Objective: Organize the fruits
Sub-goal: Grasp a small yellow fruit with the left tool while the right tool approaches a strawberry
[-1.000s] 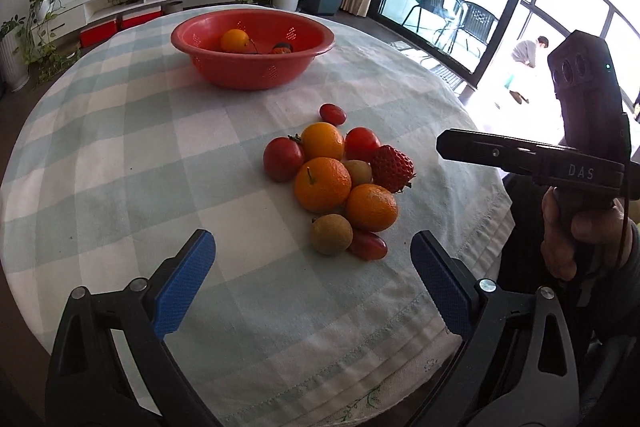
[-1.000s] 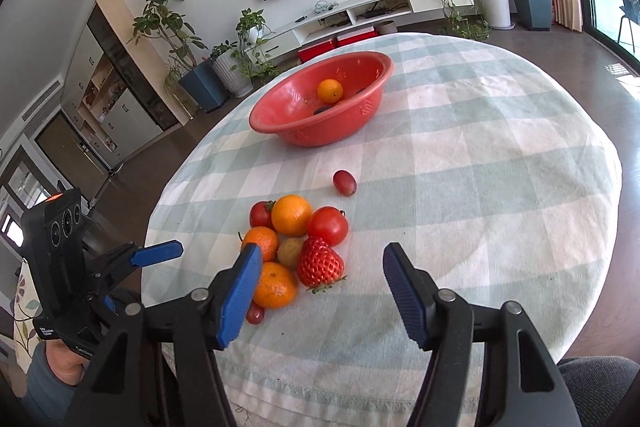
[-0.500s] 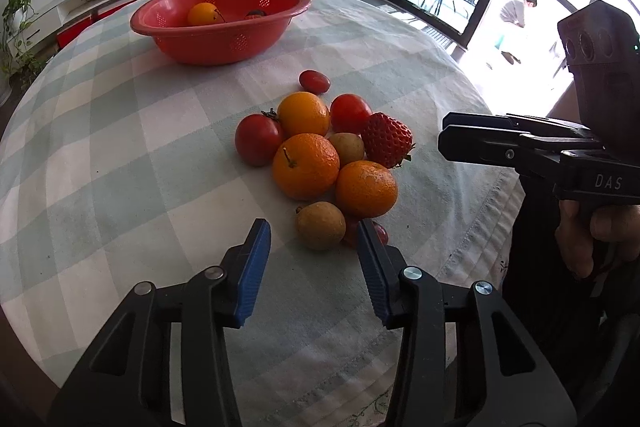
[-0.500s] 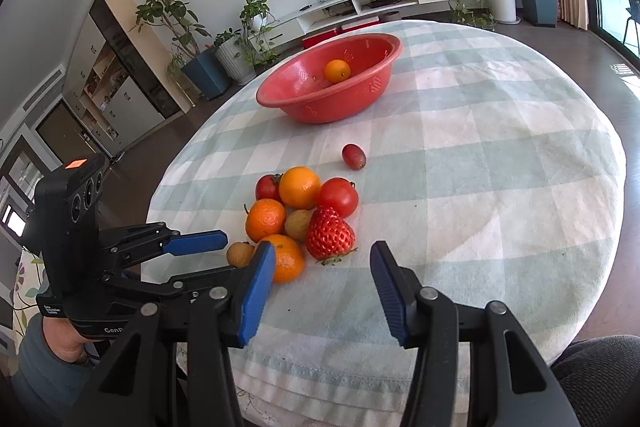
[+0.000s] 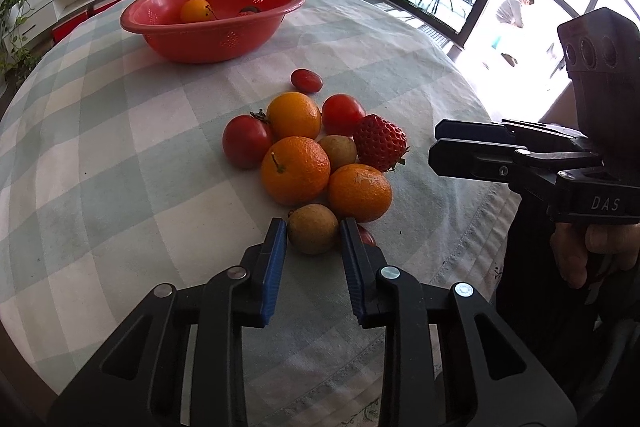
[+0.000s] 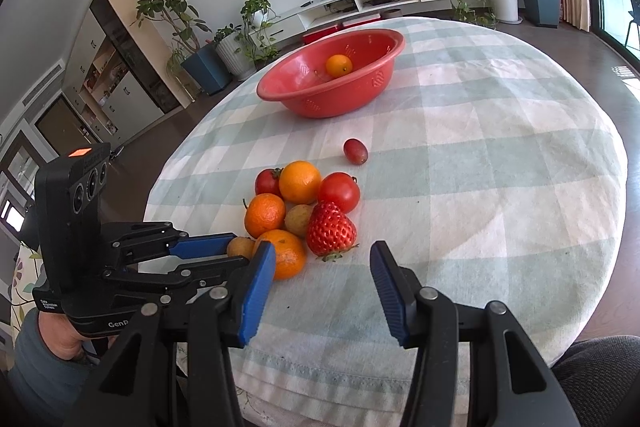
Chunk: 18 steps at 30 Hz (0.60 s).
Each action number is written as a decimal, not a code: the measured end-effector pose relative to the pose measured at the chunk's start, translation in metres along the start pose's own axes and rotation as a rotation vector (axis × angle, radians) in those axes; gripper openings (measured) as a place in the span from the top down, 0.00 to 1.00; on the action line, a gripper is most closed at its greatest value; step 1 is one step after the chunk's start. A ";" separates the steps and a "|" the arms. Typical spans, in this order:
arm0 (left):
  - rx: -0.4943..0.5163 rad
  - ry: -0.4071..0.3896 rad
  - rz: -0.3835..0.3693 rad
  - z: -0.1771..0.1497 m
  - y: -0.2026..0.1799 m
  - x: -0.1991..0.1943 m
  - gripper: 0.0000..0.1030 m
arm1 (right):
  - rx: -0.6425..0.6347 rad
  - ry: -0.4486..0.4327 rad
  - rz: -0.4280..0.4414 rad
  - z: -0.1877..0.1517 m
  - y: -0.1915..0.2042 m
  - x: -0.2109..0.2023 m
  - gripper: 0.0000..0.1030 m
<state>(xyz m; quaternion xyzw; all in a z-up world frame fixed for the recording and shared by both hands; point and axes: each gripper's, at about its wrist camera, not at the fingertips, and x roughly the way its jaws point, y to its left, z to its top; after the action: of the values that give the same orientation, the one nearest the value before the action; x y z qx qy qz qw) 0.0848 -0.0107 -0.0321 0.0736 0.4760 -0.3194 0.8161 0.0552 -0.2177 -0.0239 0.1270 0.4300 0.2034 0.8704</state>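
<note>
A pile of fruit lies on the checked cloth near the table's front edge: three oranges, tomatoes, a strawberry and a small brown fruit. My left gripper is shut on the nearest brown round fruit, with a blue pad against each side of it. That brown fruit also shows in the right wrist view, between the left fingers. My right gripper is open just short of the strawberry, with nothing between its pads. The red bowl at the back holds an orange.
A lone small red fruit lies between the pile and the bowl. The round table's edge runs just right of the pile, where a hand holds the right gripper. Plants, a TV shelf and glass doors stand beyond the table.
My left gripper moved forward and down to the pile and its jaws closed from wide open onto the nearest brown fruit. The right jaws narrowed a little and hardly moved.
</note>
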 end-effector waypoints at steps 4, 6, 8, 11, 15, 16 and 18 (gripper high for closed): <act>0.001 -0.006 0.003 0.000 0.000 0.000 0.75 | -0.008 0.004 0.001 -0.001 0.002 0.000 0.49; -0.003 -0.013 0.007 -0.001 0.001 -0.001 0.75 | -0.009 0.007 0.000 -0.001 0.003 0.001 0.49; -0.013 -0.022 0.018 -0.002 0.002 -0.002 0.75 | -0.010 0.010 -0.001 -0.001 0.003 0.001 0.50; -0.031 -0.041 0.020 -0.006 0.006 -0.008 0.75 | -0.011 0.013 -0.003 -0.002 0.003 0.002 0.50; -0.075 -0.074 0.021 -0.011 0.015 -0.018 0.75 | -0.024 0.024 0.000 -0.004 0.007 0.004 0.50; -0.091 -0.084 0.021 -0.012 0.018 -0.021 0.75 | -0.029 0.029 0.004 -0.005 0.009 0.005 0.50; -0.122 -0.101 0.020 -0.015 0.026 -0.025 0.75 | -0.039 0.043 0.014 -0.007 0.014 0.007 0.52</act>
<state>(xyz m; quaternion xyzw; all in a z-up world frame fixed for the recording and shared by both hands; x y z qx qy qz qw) 0.0805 0.0269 -0.0241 0.0121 0.4524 -0.2850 0.8450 0.0504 -0.2016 -0.0276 0.1087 0.4437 0.2202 0.8619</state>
